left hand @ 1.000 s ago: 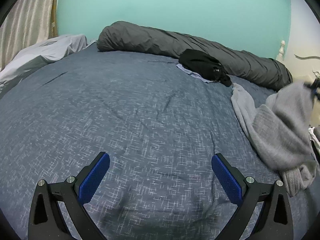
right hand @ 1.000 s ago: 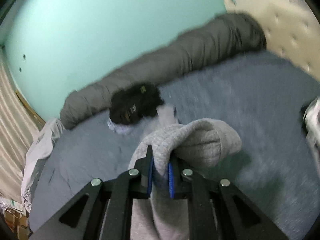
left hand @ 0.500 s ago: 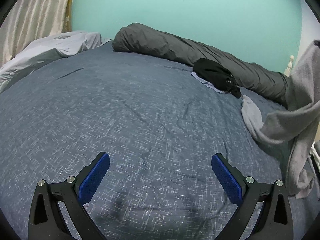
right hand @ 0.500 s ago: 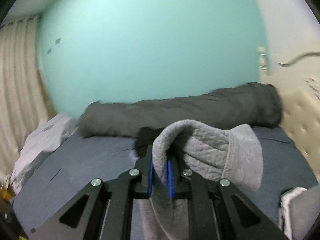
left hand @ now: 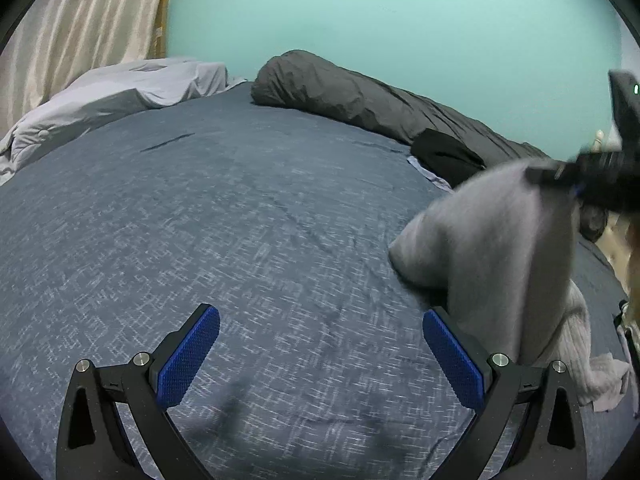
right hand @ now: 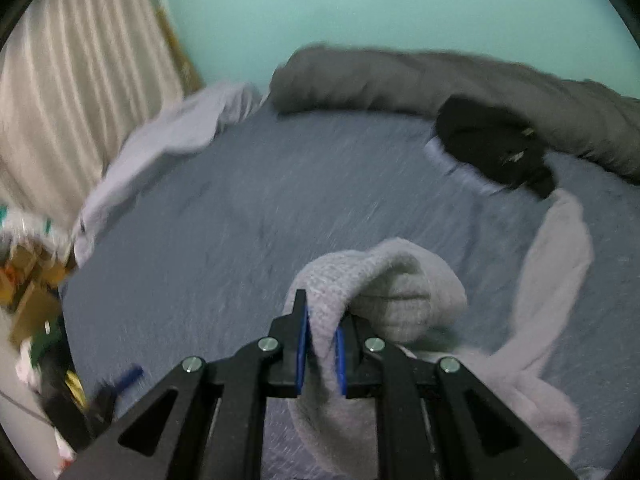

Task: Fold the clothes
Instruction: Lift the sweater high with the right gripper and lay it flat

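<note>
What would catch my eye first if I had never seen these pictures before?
Probably the grey sweater, pinched between the right gripper fingers and dangling over the blue bed. Next, the left gripper, open and empty, low over the bedspread. At the back, a long dark rolled duvet lies along the turquoise wall, with a black garment beside it.

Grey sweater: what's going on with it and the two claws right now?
Right gripper shut on grey sweater, one sleeve trailing on the bed. Left gripper open, empty. Black garment lies beyond, off to the side.
</note>
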